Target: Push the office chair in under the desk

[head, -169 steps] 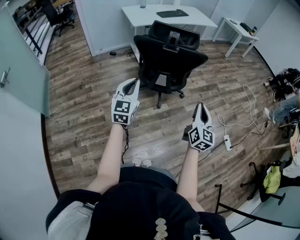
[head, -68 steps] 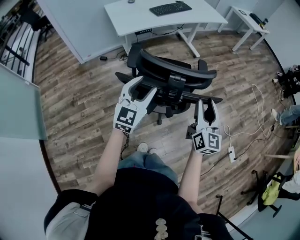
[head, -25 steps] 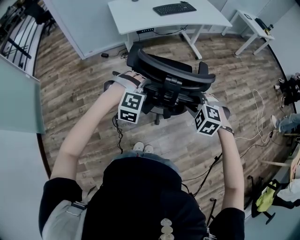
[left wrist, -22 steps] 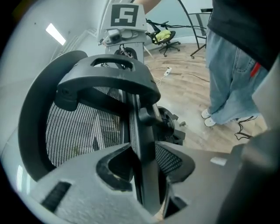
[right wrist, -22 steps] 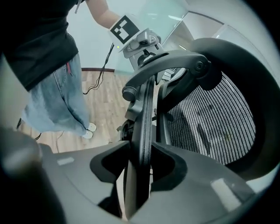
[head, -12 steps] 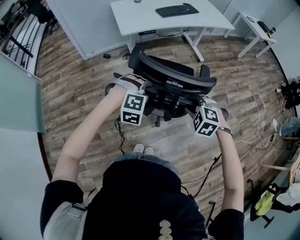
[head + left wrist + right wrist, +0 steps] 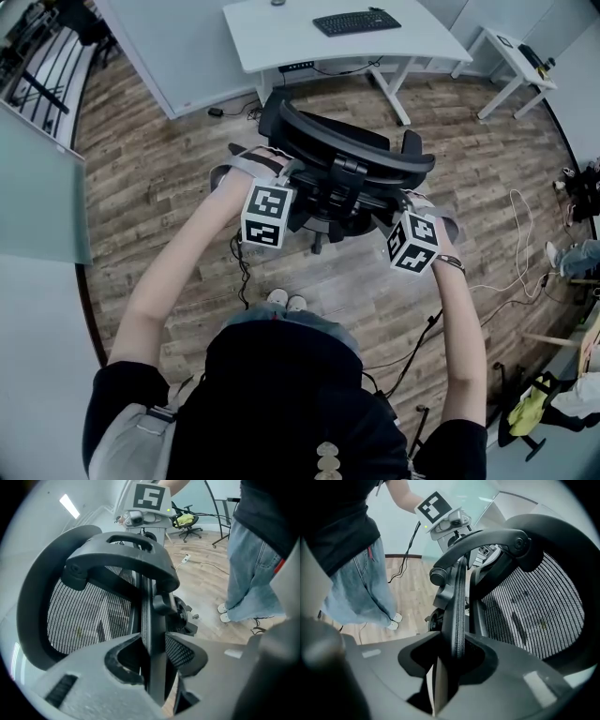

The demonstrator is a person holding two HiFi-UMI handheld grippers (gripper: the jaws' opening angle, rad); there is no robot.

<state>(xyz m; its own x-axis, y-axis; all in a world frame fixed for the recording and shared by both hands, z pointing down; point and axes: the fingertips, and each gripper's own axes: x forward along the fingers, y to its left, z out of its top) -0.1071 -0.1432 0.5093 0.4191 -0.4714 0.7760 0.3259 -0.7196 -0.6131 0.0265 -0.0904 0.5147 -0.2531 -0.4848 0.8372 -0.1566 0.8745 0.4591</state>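
Clamped on the back rim of the office chair: left tongs at its left edge, right tongs closing on its right edge. Beyond the chair, straight ahead, apart from it: the surface. Likely calls for an even forward push.

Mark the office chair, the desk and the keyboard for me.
office chair (image 7: 361,148): head view, on the curved top of the backrest.
desk (image 7: 281,42): head view, on the bare white top, left of the keyboard.
keyboard (image 7: 356,21): head view, on the middle of the keys.
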